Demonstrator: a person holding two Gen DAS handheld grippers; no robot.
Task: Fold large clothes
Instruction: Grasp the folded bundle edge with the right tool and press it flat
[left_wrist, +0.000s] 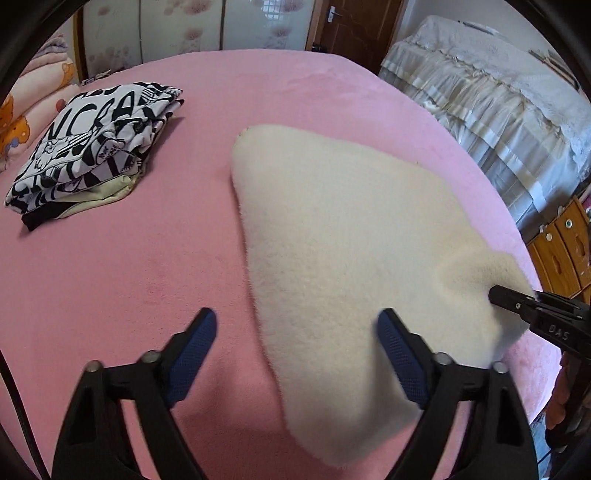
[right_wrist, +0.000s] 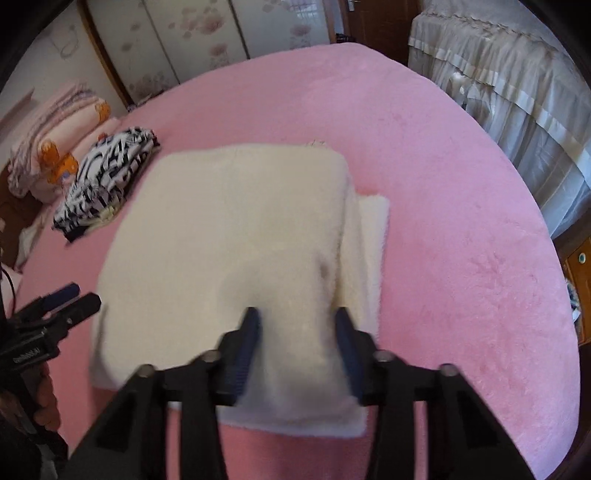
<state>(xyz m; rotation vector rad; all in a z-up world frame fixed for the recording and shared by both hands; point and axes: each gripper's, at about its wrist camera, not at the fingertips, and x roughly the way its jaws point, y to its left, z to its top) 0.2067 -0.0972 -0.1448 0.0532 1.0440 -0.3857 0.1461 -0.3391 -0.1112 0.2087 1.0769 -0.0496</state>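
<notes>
Now our right gripper (right_wrist: 298, 334) pinches the fluffy cream garment (right_wrist: 229, 236) to lift its edge over, while our left gripper (left_wrist: 297, 332) waits wide apart, empty.

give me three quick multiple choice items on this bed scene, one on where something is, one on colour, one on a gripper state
1. Where does the black-and-white printed pile lie relative to the cream fleece garment in the left wrist view?
A. on top of it
B. to its left, apart from it
C. under it

2. What colour is the bed cover?
A. pink
B. green
C. grey

3. How is the right gripper?
A. open, above bare cover
B. shut on the cream fleece garment
C. holding the printed pile

Answers:
1 B: a strip of bare cover separates the pile from the garment.
2 A: the cover is pink in both views.
3 B: fleece is bunched between its blue fingers, while the left gripper stands open with nothing between its fingers.
</notes>
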